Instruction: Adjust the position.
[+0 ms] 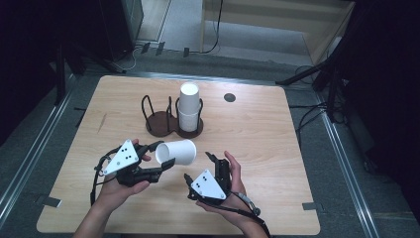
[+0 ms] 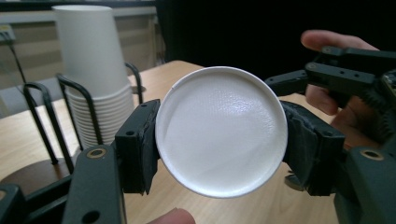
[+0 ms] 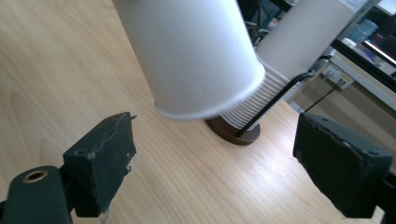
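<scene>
Starting at the lower left of the high view, your left gripper [image 1: 161,158] has its jaws pinching the paper cup [image 1: 177,151] at its bottom end, so the cup lies on its side in the air just above the surface [image 1: 257,134], open mouth toward the right. In the left gripper view the cup's round base [image 2: 221,130] faces the camera squarely with a black pad pressed on each side, a hold that looks meant to keep the cup steady while it is passed or turned.

Up in the middle of the high view, the dark two-slot cup holder [image 1: 168,121] stands on the surface; its left slot is bare, and its right slot carries the stack of white cups [image 1: 188,106], probably where this cup belongs or came from.

To the lower right, your right gripper [image 1: 200,166] sits near the cup's mouth but apart from it. Its jaws are spread with nothing between them, and in the right gripper view the cup [image 3: 196,56] hangs above and ahead of them, so that hand seems to be out of the grip, leaving the left to carry
</scene>
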A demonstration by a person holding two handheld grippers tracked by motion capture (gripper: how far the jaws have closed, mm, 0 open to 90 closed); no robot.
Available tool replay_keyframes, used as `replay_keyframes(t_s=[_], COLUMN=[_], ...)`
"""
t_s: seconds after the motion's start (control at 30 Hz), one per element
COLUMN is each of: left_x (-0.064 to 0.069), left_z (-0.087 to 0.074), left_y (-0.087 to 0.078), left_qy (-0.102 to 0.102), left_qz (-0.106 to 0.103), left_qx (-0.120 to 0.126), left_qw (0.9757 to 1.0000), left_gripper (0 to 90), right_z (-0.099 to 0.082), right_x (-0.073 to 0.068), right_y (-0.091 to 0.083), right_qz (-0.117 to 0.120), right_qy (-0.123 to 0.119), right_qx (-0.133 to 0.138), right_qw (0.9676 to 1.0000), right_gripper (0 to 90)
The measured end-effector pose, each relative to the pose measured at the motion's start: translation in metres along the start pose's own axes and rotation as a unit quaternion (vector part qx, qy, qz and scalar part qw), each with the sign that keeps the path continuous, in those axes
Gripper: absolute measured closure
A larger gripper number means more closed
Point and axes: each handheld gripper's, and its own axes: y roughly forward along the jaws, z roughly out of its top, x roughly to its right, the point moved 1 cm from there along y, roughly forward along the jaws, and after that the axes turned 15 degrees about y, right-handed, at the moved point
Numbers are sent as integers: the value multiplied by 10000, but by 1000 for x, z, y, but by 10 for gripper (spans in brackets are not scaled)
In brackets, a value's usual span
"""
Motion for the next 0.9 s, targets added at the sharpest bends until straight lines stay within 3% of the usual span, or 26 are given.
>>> replay_keyframes(t_s=[0.13, 0.23, 0.27, 0.37, 0.5, 0.6, 0.67, 0.73, 0.77, 0.8, 0.9], left_x=[-1, 0, 0, -2, -3, -5, -8, -10, -10, -12, -13], left_z=[0, 0, -1, -2, -5, -9, -15, -18, -18, -20, -22], left_y=[-1, -1, -1, 0, 2, 4, 5, 5, 5, 5, 5], left_qy=[61, 101, 116, 29, -59, -143, -226, -271, -271, -469, -453], left_qz=[193, 227, 316, 448, 508, 610, 638, 806, 806, 832, 842], left_qx=[115, 206, 250, 268, 342, 423, 529, 557, 557, 664, 704], left_qw=[9997, 9995, 9991, 9986, 9981, 9971, 9963, 9948, 9948, 9932, 9929], left_gripper=[345, 346, 346, 346, 346, 346, 345, 346, 346, 346, 346], right_z=[0, 0, 1, 2, 2, 0, -2, -2, -2, 0, 6], right_x=[2, 3, 3, 4, 4, 4, 7, 10, 10, 13, 16], right_y=[0, 1, 0, -2, 0, 1, 2, 2, 2, 1, -3], right_qz=[21, 85, 129, 213, 44, 100, 16, -42, -42, -75, -72], right_qy=[274, 451, 682, 997, 1061, 1238, 1528, 1775, 1775, 1978, 2258], right_qx=[71, 91, 163, 260, 199, 165, 288, 385, 385, 536, 739], right_qw=[9996, 9989, 9975, 9945, 9942, 9921, 9878, 9834, 9834, 9787, 9713], right_gripper=[121, 103, 81, 76, 76, 77, 100, 118, 118, 127, 132])
